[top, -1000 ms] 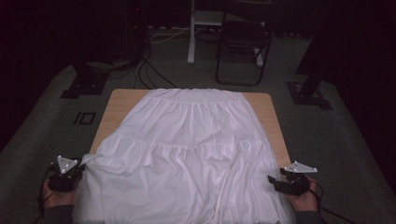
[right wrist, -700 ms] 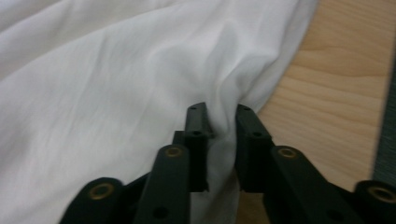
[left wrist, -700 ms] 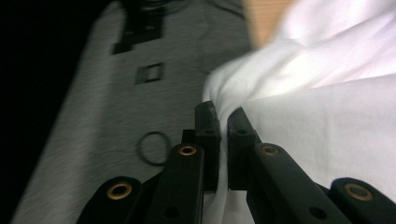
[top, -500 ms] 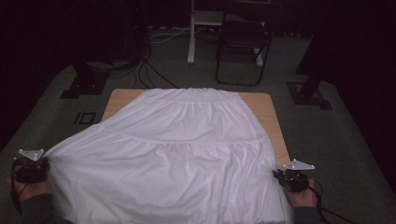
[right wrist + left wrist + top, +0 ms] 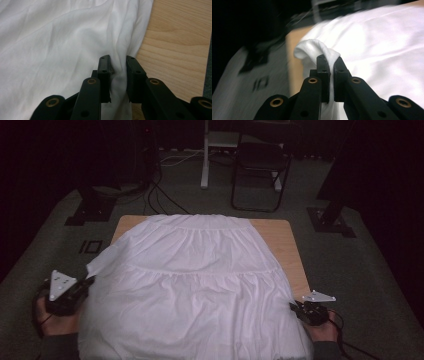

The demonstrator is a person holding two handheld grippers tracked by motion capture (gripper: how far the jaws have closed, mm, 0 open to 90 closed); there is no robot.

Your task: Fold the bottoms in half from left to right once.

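the left gripper is clamped on the white skirt's corner, the right gripper has been closing around bunched edge cloth between its jaws — the skirt stretches forward from both.

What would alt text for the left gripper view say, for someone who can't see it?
Two black fingers of the left gripper are shut on a bunched fold of a white skirt, lifting it. The rest of the skirt spreads to the right over a wooden table, with dark, blurred floor at left.
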